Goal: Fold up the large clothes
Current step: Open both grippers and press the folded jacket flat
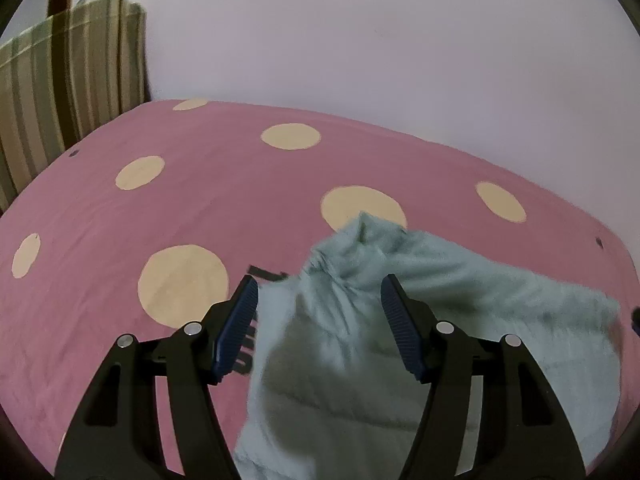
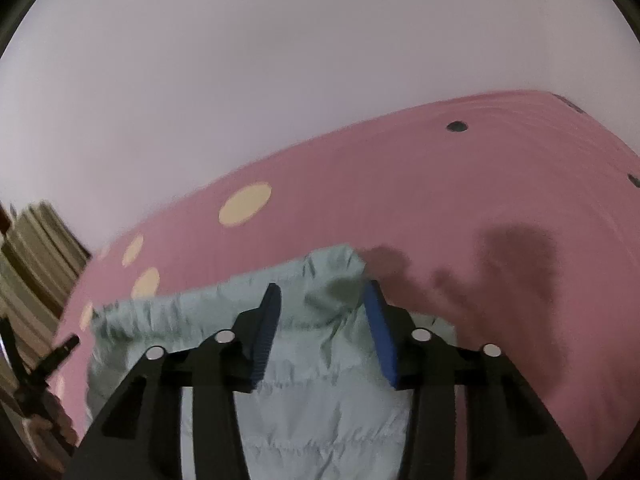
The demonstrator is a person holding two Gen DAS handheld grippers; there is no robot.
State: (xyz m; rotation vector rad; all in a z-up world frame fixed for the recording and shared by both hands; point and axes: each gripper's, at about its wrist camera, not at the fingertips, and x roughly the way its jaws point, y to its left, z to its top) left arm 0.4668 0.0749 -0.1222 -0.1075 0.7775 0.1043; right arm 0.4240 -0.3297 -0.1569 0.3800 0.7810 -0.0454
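two grippers with black arms and ribbed blue pads hang over a bed covered by a pink sheet (image 1: pixel 120 240) printed with large cream dots. in the left wrist view, the left gripper (image 1: pixel 320 292) has its jaws spread apart, and a pale mint-green quilted garment (image 1: pixel 460 320) lies on the sheet below and between them; the fabric is not pinched, since clear gaps show between the cloth and each pad. the garment's upper edge bunches into a small peak that overlaps one cream dot, and a dark printed strip with lettering peeks out at its left edge beside the left pad. a striped green and beige cushion or pillow (image 1: pixel 68 80) stands upright at the far left against a plain pale wall (image 1: pixel 360 40). in the right wrist view, the right gripper (image 2: pixel 322 292) also has its jaws apart, less widely, with nothing clamped; the same garment (image 2: pixel 320 400) lies spread under it, its gathered top hem running across toward the left and its upper right corner rising just between the pads. dark, blurred shadows (image 2: pixel 512 272) fall on the sheet to the right of the garment. at the far left edge of this view, the tip of the other gripper (image 2: pixel 60 350) shows near the garment's left corner. both views are slightly blurred.
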